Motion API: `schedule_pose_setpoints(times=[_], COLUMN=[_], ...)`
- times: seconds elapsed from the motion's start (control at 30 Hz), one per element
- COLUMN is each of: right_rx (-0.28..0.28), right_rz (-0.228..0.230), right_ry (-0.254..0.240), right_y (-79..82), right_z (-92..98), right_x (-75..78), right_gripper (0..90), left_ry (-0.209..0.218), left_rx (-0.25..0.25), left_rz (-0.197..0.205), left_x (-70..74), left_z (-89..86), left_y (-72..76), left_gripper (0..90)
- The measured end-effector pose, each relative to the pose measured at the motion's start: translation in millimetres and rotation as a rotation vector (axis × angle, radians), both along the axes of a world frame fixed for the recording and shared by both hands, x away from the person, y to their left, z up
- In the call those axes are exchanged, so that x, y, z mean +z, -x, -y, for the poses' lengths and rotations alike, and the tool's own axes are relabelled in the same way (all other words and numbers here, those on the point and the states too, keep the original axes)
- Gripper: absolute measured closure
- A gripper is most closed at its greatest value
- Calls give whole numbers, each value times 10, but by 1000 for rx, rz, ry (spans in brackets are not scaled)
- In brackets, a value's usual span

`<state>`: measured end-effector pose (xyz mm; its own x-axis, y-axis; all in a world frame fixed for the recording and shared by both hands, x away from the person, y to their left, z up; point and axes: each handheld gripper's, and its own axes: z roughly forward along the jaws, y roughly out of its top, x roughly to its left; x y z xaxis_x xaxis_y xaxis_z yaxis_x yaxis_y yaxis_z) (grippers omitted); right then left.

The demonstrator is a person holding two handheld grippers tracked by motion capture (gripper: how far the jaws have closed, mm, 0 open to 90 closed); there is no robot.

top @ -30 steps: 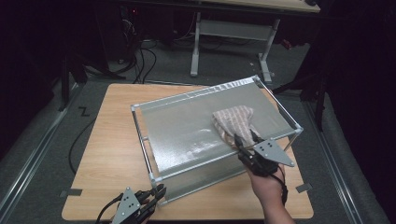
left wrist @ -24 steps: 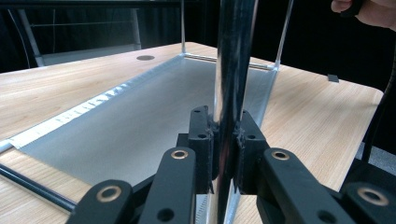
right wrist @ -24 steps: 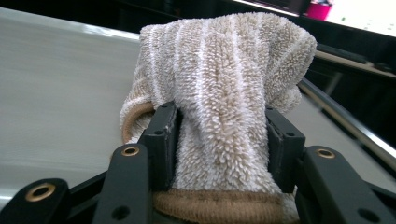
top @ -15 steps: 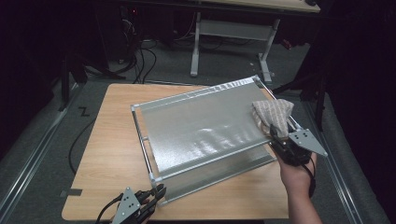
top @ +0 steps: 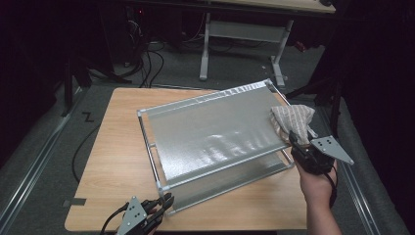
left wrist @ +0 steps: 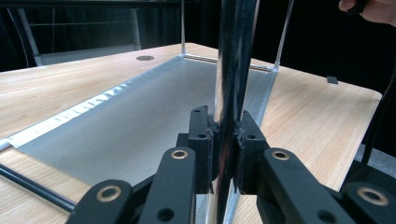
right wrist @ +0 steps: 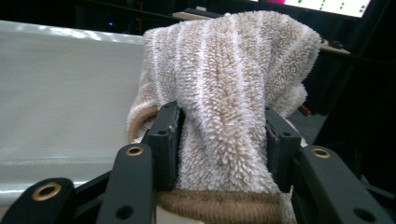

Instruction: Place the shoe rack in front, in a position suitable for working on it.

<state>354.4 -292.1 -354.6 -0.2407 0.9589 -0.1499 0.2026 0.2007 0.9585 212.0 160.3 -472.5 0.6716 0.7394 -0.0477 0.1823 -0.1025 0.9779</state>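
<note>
A dim lab: a bare wooden worktop (top: 117, 147) on grey carpet, loose cables (top: 147, 58), and adjustable desk frames (top: 240, 34) behind.

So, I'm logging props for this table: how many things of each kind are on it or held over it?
Metal shelf racks: 1
Striped beige towels: 1
Handheld grippers: 2, the left gripper and the right gripper
Total: 4
</note>
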Motion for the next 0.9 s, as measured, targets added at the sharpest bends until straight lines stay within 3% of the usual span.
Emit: schedule_pose_setpoints(times=[0.33,0.9], right_rx=[123,430], right_rz=[0,4], right_ry=[-25,-9], right_y=[154,540], right_z=[-369,-1478], right_x=[-23,-44], right_gripper=[574,592], left_ry=[7,2], left_rx=[-1,-1], left_rz=[-3,-6], left_x=[-3,2], left_z=[-1,6], left_y=[-2,-2], left_gripper=[798,798])
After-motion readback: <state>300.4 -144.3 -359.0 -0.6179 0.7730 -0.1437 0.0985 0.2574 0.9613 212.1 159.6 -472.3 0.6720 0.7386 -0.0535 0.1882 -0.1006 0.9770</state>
